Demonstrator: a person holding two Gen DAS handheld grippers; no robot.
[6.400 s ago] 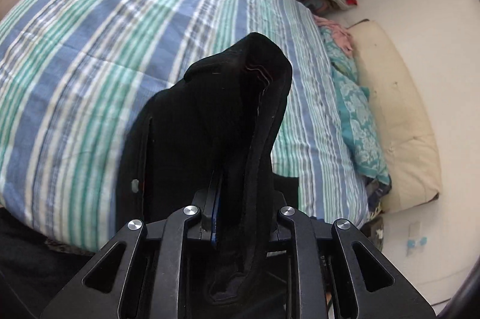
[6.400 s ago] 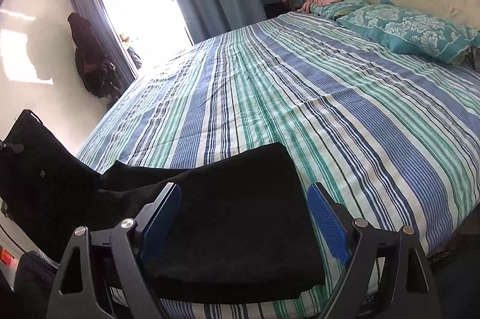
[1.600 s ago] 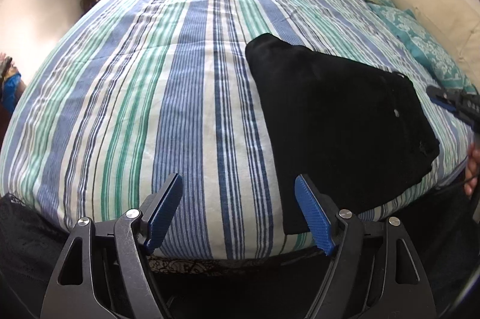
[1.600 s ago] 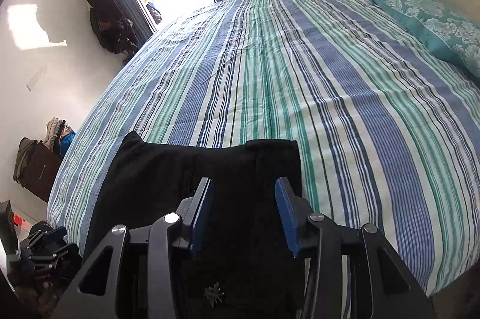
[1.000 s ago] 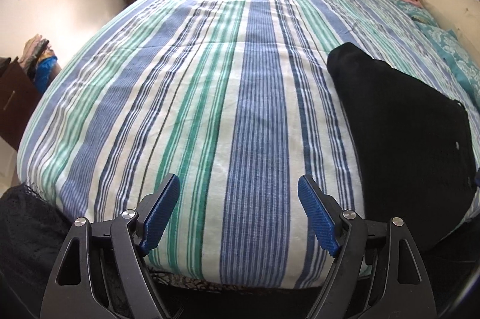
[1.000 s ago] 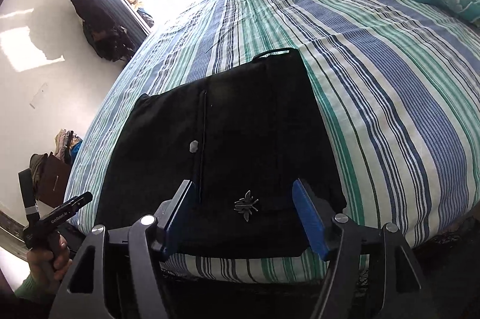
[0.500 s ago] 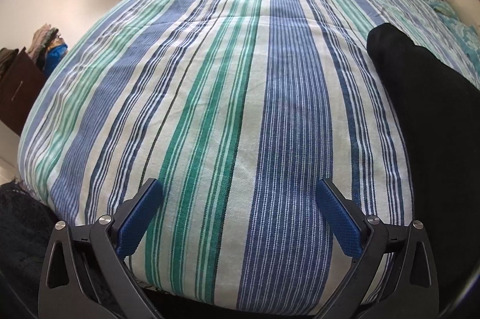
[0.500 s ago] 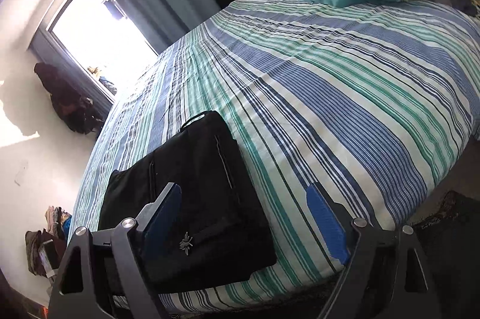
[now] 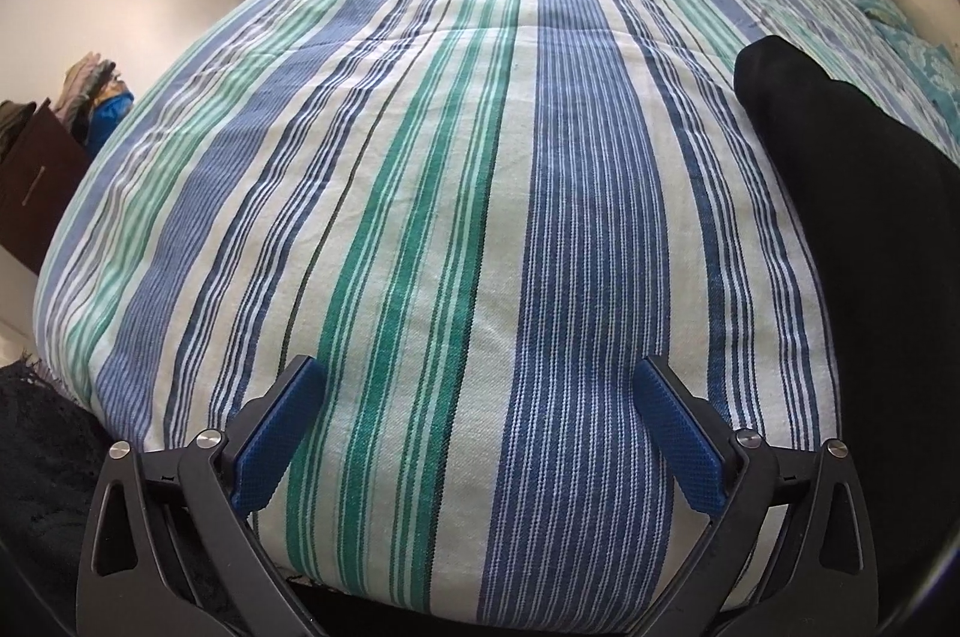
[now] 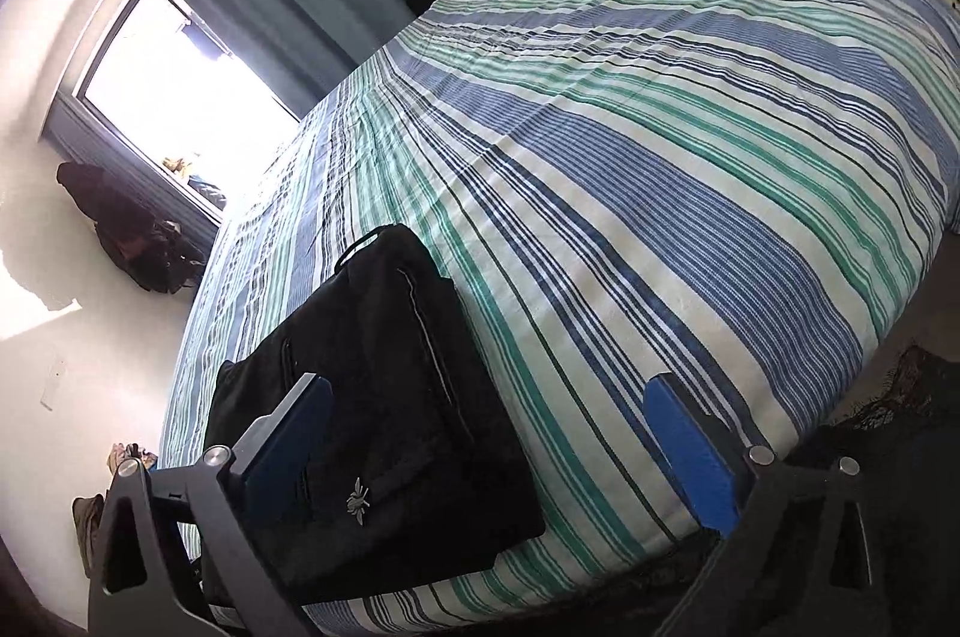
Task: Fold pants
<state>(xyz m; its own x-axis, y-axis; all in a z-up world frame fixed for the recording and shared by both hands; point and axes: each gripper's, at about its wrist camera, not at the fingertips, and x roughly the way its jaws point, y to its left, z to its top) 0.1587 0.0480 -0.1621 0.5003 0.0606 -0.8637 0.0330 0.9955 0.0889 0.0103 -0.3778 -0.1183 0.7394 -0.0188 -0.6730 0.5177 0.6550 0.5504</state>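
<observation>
Right tool (image 10: 492,433), jaws apart and empty, nearest the folded black pants (image 10: 384,409) under its left finger at the bed's (image 10: 660,157) near edge, long axis running away; left tool (image 9: 474,427) likewise apart, pants to its right.

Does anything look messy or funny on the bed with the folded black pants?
Nothing stands out. The folded black pants lie flat in a tidy rectangle near the edge of the striped blue and green bedspread. Both the left gripper and right gripper are open and empty.
</observation>
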